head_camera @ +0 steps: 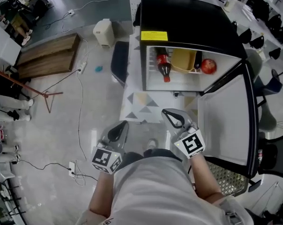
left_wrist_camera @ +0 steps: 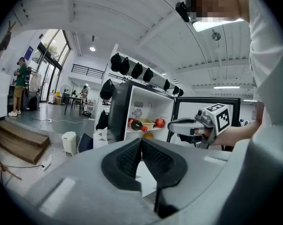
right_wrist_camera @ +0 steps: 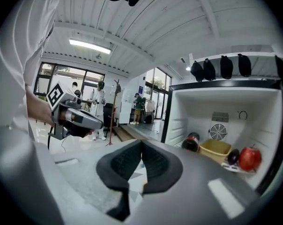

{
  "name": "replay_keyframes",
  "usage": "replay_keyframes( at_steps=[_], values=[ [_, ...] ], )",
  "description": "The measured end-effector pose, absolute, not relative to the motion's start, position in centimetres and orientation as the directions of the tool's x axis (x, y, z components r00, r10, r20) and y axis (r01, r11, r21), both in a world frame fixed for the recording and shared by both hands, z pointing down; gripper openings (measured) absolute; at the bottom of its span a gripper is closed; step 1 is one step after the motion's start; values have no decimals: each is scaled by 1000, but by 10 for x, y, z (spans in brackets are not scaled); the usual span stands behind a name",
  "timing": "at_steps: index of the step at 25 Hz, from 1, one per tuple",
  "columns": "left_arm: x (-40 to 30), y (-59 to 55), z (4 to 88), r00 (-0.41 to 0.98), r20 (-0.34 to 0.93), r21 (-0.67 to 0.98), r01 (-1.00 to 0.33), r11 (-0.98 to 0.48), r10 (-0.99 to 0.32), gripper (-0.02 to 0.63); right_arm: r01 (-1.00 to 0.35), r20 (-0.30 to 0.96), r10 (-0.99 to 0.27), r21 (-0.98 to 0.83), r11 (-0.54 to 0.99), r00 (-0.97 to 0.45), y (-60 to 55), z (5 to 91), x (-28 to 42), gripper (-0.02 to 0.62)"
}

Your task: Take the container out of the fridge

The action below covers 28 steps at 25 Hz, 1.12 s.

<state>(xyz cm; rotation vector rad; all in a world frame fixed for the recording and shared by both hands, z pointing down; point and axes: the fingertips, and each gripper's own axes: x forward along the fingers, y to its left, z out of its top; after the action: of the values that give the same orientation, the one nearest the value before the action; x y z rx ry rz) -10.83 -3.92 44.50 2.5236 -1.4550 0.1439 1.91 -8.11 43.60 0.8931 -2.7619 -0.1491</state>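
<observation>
The small black fridge [head_camera: 188, 18] stands open, its door [head_camera: 226, 121] swung to the right. On its shelf a yellow container [head_camera: 183, 60] [right_wrist_camera: 215, 149] [left_wrist_camera: 147, 123] sits between a cola bottle [head_camera: 163, 64] [right_wrist_camera: 192, 142] lying on its side and a red apple [head_camera: 208, 66] [right_wrist_camera: 249, 158]. A dark eggplant-like thing [right_wrist_camera: 233, 156] lies beside the apple. My left gripper [head_camera: 117, 132] [left_wrist_camera: 141, 146] and my right gripper [head_camera: 175, 118] [right_wrist_camera: 141, 149] are both shut and hold nothing. They are held side by side well short of the fridge opening.
A patterned mat [head_camera: 141, 107] lies on the floor before the fridge. A dark cushion [head_camera: 119, 60] and a white bin [head_camera: 103, 32] stand left of it, with a wooden platform [head_camera: 48, 55] and cables further left. Black chairs stand at the right [head_camera: 275, 156].
</observation>
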Motion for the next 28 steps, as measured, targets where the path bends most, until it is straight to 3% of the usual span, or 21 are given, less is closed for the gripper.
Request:
replay_keyframes(
  at_steps=[11,28],
  values=[
    [-72,-96,453,579,226,138,-815,-562,-784,11,-655,239,-696,235,718,-677,-141,446,65,3],
    [-83,-185,469,729,275,171,-679,-714,-627,11,-731,374,-826,399,553,-421,-249,467,88,29]
  ],
)
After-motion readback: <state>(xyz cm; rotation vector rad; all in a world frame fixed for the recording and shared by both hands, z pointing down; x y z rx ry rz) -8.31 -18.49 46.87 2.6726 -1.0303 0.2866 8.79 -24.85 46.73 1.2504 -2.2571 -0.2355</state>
